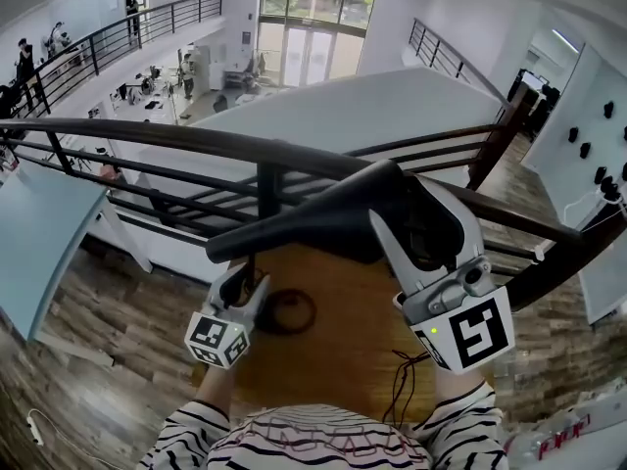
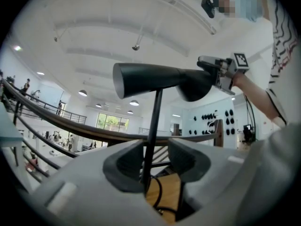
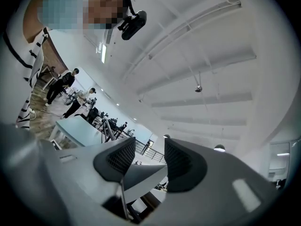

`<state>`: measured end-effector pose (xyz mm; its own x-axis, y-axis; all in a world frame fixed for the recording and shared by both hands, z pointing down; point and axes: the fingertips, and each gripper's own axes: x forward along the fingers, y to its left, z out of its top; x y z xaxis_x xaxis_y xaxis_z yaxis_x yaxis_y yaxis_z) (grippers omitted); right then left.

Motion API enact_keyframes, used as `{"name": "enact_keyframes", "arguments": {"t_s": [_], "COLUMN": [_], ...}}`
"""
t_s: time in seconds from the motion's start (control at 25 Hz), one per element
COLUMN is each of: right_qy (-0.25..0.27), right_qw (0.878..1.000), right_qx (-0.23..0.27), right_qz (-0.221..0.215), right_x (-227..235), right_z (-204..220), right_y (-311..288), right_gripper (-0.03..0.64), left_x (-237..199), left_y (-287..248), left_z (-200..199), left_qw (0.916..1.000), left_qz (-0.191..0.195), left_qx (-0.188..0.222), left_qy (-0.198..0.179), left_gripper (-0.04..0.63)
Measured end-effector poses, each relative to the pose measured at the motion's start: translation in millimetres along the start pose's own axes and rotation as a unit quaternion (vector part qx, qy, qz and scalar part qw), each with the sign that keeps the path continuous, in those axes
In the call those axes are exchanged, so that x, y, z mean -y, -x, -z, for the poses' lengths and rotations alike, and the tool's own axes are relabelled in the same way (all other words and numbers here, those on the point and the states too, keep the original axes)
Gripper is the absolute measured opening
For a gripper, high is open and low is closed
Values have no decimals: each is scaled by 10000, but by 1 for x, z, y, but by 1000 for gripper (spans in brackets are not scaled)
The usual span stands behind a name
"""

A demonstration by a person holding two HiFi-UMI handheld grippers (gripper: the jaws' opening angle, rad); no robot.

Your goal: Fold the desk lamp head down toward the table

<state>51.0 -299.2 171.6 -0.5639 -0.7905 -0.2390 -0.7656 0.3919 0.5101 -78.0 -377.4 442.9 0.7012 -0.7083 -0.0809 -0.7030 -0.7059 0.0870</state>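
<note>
Closing, not yet clamped: left tool (image 2: pixel 159 160) round lamp stem (image 2: pixel 153 124) as brace, right tool (image 3: pixel 148 161) round lamp head (image 2: pixel 150 79) for slow downward tipping.

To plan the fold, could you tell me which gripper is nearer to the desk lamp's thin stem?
Left. The left gripper is closing with the stem between its jaws; the right gripper is up at the rear of the lamp head, closing around it.

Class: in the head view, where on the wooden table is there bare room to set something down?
Bare wood lies in the middle of the table, between the lamp base and the cable. Crowded: the left side, where the left gripper, jaws closing round the lamp stem, hangs by the base; the near right holds the cable.
</note>
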Motion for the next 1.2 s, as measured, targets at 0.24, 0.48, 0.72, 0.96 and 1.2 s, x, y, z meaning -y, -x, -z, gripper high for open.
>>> {"name": "enact_keyframes", "arguments": {"t_s": [0.24, 0.48, 0.72, 0.96, 1.2], "right_qy": [-22, -25, -173, -364, -539], "right_qw": [9997, 9998, 9997, 9989, 9979], "right_qx": [-151, -61, -154, -284, -335], "right_qz": [-187, -175, -63, 28, 151], "right_x": [1, 8, 14, 8, 7], "right_z": [16, 20, 36, 46, 57], "right_y": [-7, 0, 11, 16, 22], "right_gripper": [167, 152, 150, 153, 161], "left_x": [-3, 3, 11, 14, 20], "left_y": [1, 0, -5, 2, 4], "left_z": [0, -1, 0, -4, -8], "left_qw": [9996, 9989, 9987, 9976, 9951], "left_qz": [-133, -185, -79, 152, 420], "left_qx": [189, 327, 353, 466, 589], "left_qy": [172, 286, 372, 498, 670], "left_gripper": [158, 161, 194, 267, 349]}}
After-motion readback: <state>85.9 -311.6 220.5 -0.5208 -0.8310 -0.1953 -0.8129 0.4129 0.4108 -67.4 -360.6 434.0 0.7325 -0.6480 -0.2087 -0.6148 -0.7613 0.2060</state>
